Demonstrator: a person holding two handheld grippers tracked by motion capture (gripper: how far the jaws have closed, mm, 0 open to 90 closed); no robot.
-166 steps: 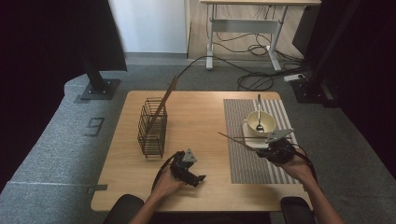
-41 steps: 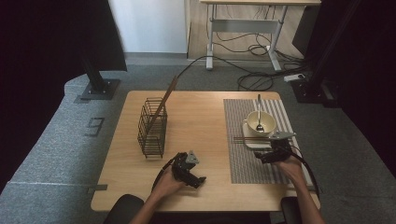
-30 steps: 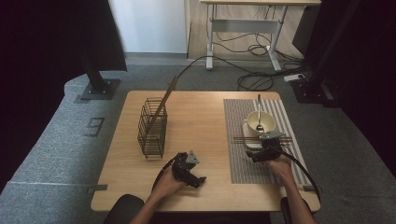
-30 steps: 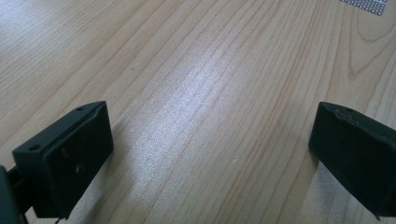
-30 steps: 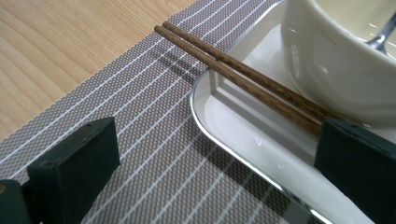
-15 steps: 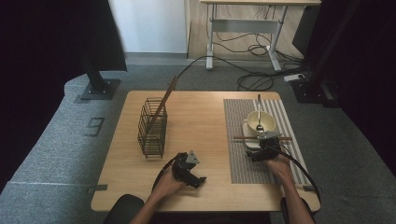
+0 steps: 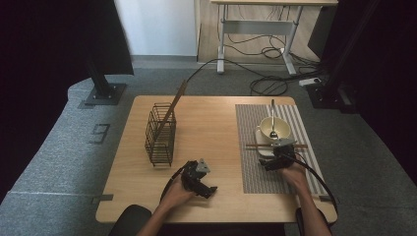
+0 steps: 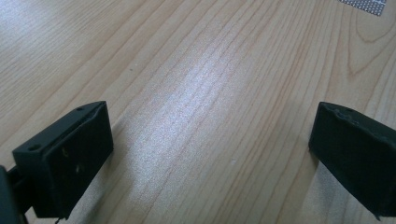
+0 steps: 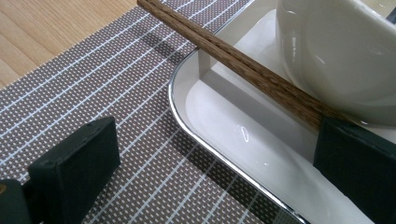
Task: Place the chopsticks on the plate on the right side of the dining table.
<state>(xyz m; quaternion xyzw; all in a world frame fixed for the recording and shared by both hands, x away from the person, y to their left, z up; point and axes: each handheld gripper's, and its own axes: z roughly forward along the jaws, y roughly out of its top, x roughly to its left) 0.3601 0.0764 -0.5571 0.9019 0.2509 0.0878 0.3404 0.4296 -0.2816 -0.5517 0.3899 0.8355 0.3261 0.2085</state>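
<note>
Grey carpet surrounds the wooden bench (image 7: 211, 123), and the person sits at its near edge with one tool in each hand. From where I stand, the right hand-held gripper (image 7: 273, 162) is on the striped placemat (image 7: 251, 162), just in front of the white tray (image 9: 205, 116), and its jaws stand wide apart with nothing between them. In the right gripper view one jaw is over the placemat and the other is already at the tray, close to the near end of the chopsticks (image 9: 233, 60).

These chopsticks (image 7: 275, 145) are the thing in hand, I think. They lie flat across the tray, just in front of the white bowl (image 7: 273, 129) where a spoon (image 7: 272, 120) leans. Their long axis runs left to right across the bench, almost parallel to its near edge; which end is the tip I cannot tell.

To do this step well, I judge the gripper should turn so that its jaws close across the sticks, not along them, take both sticks together near the middle, and keep away from the bowl wall.

The left hand-held gripper (image 7: 199, 179) rests on the bare wood, also wide open and holding nothing. Farther left stands the wire basket (image 7: 160, 133), with one more wooden stick (image 7: 170, 110) leaning in it.
</note>
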